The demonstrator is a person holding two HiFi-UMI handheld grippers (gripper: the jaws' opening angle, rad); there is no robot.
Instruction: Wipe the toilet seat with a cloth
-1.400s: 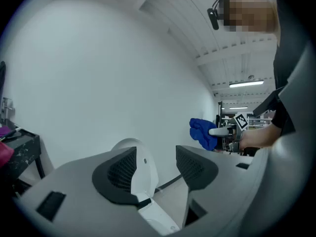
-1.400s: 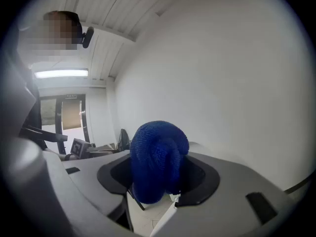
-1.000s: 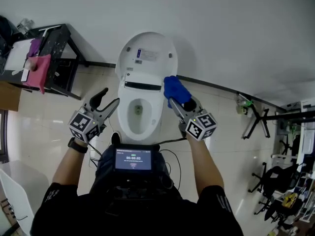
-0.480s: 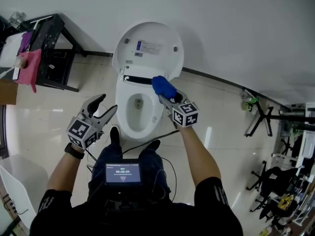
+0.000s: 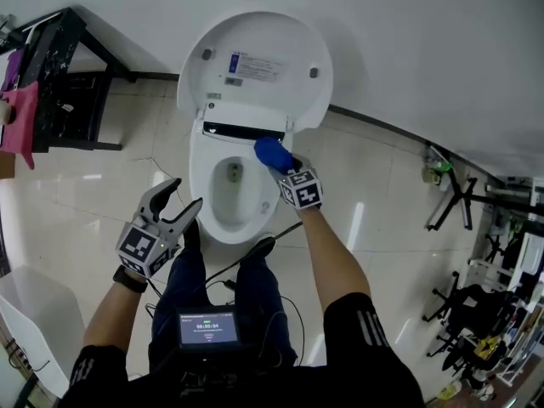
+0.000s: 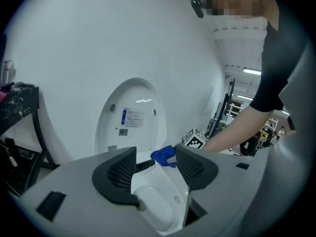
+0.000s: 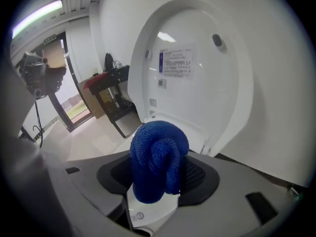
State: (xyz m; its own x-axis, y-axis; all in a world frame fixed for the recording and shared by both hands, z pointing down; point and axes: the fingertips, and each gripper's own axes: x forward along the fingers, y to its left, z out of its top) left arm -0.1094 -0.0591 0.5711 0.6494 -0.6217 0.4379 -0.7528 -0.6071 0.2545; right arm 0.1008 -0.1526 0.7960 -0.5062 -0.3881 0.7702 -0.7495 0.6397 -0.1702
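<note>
The white toilet stands with its lid [image 5: 255, 62] raised and its seat rim [image 5: 201, 177] around the bowl. My right gripper [image 5: 283, 167] is shut on a bunched blue cloth [image 5: 271, 152], which sits at the rear right of the rim, just below the hinge. In the right gripper view the cloth [image 7: 158, 159] fills the gap between the jaws, with the lid [image 7: 197, 68] behind. My left gripper [image 5: 180, 196] hangs open and holds nothing, off the bowl's front left. Between its pads [image 6: 121, 170] I see the bowl [image 6: 158, 204] and the cloth [image 6: 163, 156].
A black rack [image 5: 55, 66] with a pink cloth [image 5: 20, 116] stands at the left wall. Black stands and clutter [image 5: 463, 202] line the right. A screen device [image 5: 208, 328] hangs on the person's chest, a cable trails by the feet, and a white object [image 5: 30, 313] is at lower left.
The right gripper has carried the blue cloth down and left onto the rear right of the seat rim. The head has come closer over the toilet. The left gripper stayed open at the left.
</note>
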